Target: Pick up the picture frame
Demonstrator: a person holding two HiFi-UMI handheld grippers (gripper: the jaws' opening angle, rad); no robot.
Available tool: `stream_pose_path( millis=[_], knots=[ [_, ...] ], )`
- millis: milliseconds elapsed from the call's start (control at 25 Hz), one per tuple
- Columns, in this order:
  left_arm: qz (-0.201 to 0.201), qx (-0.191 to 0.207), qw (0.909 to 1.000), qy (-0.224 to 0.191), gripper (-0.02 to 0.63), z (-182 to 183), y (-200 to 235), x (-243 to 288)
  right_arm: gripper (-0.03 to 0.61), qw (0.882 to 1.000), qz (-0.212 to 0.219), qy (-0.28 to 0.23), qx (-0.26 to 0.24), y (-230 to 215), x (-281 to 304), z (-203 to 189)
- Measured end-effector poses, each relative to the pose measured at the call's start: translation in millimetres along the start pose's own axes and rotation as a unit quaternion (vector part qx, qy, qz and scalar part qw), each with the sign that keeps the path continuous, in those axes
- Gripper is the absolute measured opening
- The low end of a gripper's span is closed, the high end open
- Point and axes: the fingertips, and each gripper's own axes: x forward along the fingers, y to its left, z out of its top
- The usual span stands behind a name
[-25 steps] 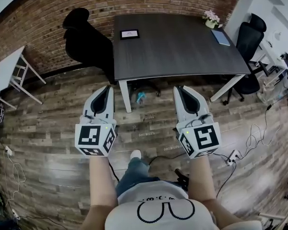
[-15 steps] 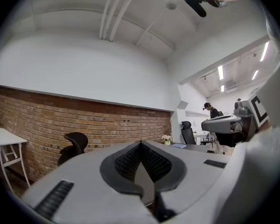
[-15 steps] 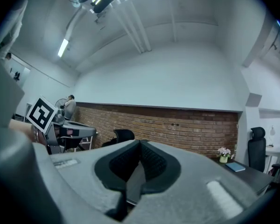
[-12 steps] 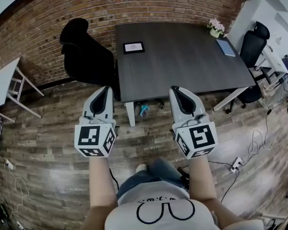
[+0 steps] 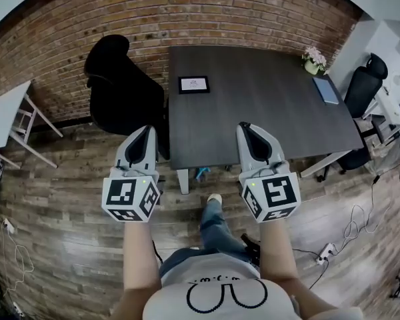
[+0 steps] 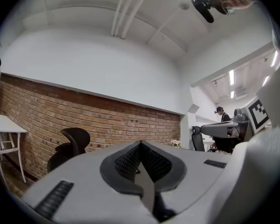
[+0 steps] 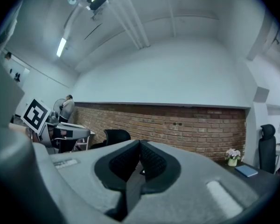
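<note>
A small black picture frame with a white print lies flat on the dark grey table, near its left edge toward the brick wall. My left gripper is shut and empty, held level over the floor just short of the table's near left corner. My right gripper is also shut and empty, its tip above the table's near edge. Both point toward the wall. In the left gripper view the jaws meet with nothing between them. The right gripper looks the same in its own view.
A black office chair stands left of the table. A potted flower and a blue notebook sit at the table's far right. A second chair is at the right, a white table at the left. Cables cross the wooden floor.
Both grippers, still shut, have come forward toward the table. The table and frame now sit closer and lower in the head view. The person has stepped ahead.
</note>
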Motion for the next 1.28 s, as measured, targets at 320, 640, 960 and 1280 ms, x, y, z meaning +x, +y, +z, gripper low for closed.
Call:
stream_pose_path(
  millis=[320,640,960,1280],
  knots=[
    [0.031,0.011,0.9991,0.029,-0.002,-22,21,108,0.003,0.999,0.032,0.023,0.037,-67,96,-31],
    [0.065,0.020,0.9959,0.060,-0.003,-43,44,227,0.003,0.997,0.047,0.054,0.038,-141,197,-63],
    [0.122,0.000,0.9884,0.091,-0.002,-77,81,307,0.005,0.991,0.079,0.091,0.066,-182,278,-107],
    [0.141,-0.020,0.9798,0.140,0.053,-119,101,346,0.088,0.980,0.107,0.142,0.085,-189,324,-155]
  ],
)
